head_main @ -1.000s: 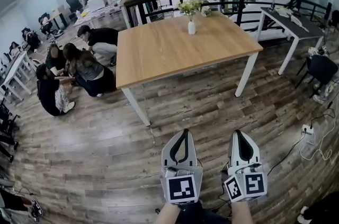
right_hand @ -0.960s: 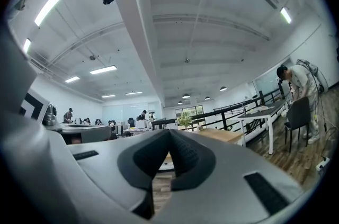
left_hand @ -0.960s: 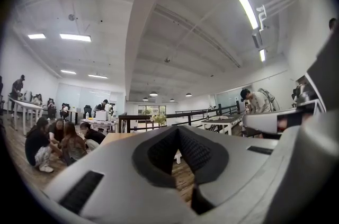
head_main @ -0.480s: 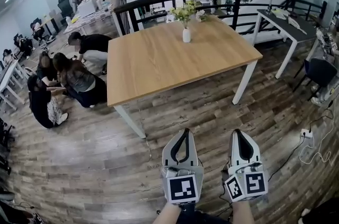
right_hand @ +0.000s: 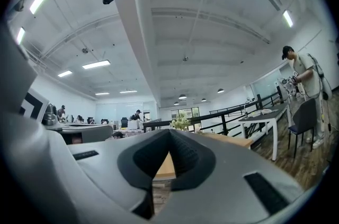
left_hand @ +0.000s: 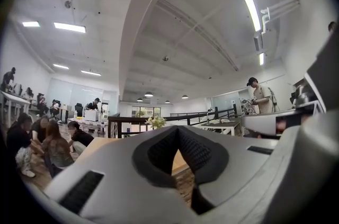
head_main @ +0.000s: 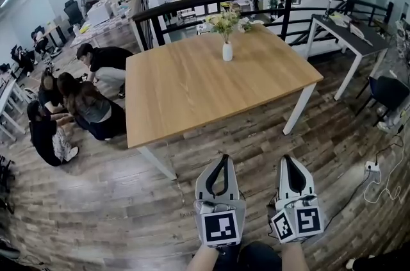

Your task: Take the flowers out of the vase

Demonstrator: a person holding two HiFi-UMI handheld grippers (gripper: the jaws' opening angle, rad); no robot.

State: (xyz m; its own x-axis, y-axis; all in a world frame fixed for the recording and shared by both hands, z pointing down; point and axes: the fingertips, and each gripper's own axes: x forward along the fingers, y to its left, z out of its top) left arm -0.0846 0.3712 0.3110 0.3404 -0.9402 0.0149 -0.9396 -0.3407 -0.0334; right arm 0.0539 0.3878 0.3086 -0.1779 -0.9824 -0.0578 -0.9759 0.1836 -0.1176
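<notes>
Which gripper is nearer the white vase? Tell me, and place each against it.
Left, slightly. Both hang over the floor, well short of the table. The left gripper lines up almost straight with the vase; the right gripper sits off to its right.

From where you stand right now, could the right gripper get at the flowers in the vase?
Probably not yet. The right gripper hangs over the floor, short of the table, and the flowers stand in the vase near its far edge. Nothing blocks the way; stepping closer should do.
</notes>
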